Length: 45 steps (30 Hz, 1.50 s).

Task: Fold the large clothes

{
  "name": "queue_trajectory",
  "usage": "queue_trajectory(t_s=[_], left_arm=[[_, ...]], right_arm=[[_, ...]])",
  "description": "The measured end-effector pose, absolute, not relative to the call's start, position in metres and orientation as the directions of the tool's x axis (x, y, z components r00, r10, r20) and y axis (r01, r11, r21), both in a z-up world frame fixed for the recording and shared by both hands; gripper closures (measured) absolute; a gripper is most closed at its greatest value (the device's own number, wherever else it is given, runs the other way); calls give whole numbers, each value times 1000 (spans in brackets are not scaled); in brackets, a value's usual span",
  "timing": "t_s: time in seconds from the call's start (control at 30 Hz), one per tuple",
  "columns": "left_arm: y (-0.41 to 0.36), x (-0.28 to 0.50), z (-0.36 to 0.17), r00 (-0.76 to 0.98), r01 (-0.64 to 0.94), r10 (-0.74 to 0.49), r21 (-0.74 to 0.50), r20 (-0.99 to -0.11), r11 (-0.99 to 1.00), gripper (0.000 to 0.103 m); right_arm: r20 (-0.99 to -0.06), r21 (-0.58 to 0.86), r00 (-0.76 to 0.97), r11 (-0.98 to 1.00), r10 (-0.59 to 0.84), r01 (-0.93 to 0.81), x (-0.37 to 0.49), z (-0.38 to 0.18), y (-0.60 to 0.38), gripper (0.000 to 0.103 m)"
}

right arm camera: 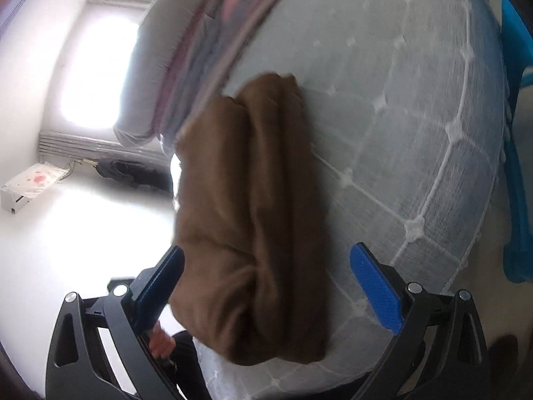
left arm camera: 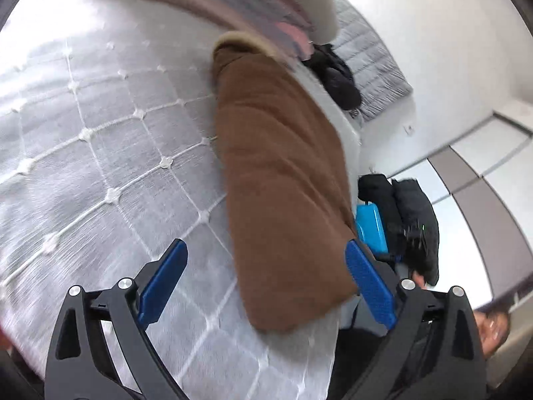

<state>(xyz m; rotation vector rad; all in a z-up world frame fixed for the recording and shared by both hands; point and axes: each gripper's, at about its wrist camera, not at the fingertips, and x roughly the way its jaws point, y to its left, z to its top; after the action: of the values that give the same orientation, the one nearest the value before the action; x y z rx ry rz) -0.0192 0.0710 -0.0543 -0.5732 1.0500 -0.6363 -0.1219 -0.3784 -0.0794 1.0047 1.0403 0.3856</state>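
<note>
Brown fleecy garment [left arm camera: 283, 183] lies folded into a long, narrow bundle on the quilted white mattress [left arm camera: 100, 140], close to the mattress edge. In the right wrist view the same brown garment [right arm camera: 246, 220] shows two long rolls or folds side by side, with a crease running between them, and its near end reaches almost to the mattress edge [right arm camera: 433, 173]. A paler, fuzzy trim shows at its far end in the left wrist view.

Beyond that far end sits a striped pink and grey cloth [left arm camera: 253, 3] with a pale pillow or cushion [right arm camera: 150, 76] next to it; both are blurred, so their shape is hard to tell.

The left hand-held gripper [left arm camera: 266, 283] has its blue fingers spread wide apart, one over the bare mattress and one at the garment's edge side, gripping nothing. The right hand-held gripper [right arm camera: 269, 286] is likewise spread wide, its fingers on either side of the garment's near end without closing on it.

Off the bed, a dark garment [left arm camera: 336, 73] lies by a grey quilted pad [left arm camera: 373, 66] on the floor, and a blue case [left arm camera: 371, 226] stands beside dark bags [left arm camera: 413, 220]. A bright window [right arm camera: 93, 76] fills the wall in the right wrist view.
</note>
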Motion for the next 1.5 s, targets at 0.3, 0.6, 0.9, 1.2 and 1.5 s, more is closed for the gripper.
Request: queue_trajectory(t_s=[0.3,0.6,0.9,1.2,1.5], left_arm=[[31,43,-110,234,94,-778,-783,-583,615,11],[11,76,-126,182,53,-857,-866,-481,497,8],[-47,57,-81,249,318,-652,-576,-716,753,47],[30,53,11,507,356,-497,-354,-704,865,54],[213,112,-46,463,86,-421,-433,-780,897,40]], right_arm=[[-487,872,372,460,790,165,-77,-112,-333,7],[-593,803,331,566,734,184,-38,-116,-320,5],[-534,838,284,543,797,52,-17,-100,-273,5],[-423,870,260,469,868,-152,35,-56,-173,5],[-620,752,83,621,780,-222,133,-103,-5,5]])
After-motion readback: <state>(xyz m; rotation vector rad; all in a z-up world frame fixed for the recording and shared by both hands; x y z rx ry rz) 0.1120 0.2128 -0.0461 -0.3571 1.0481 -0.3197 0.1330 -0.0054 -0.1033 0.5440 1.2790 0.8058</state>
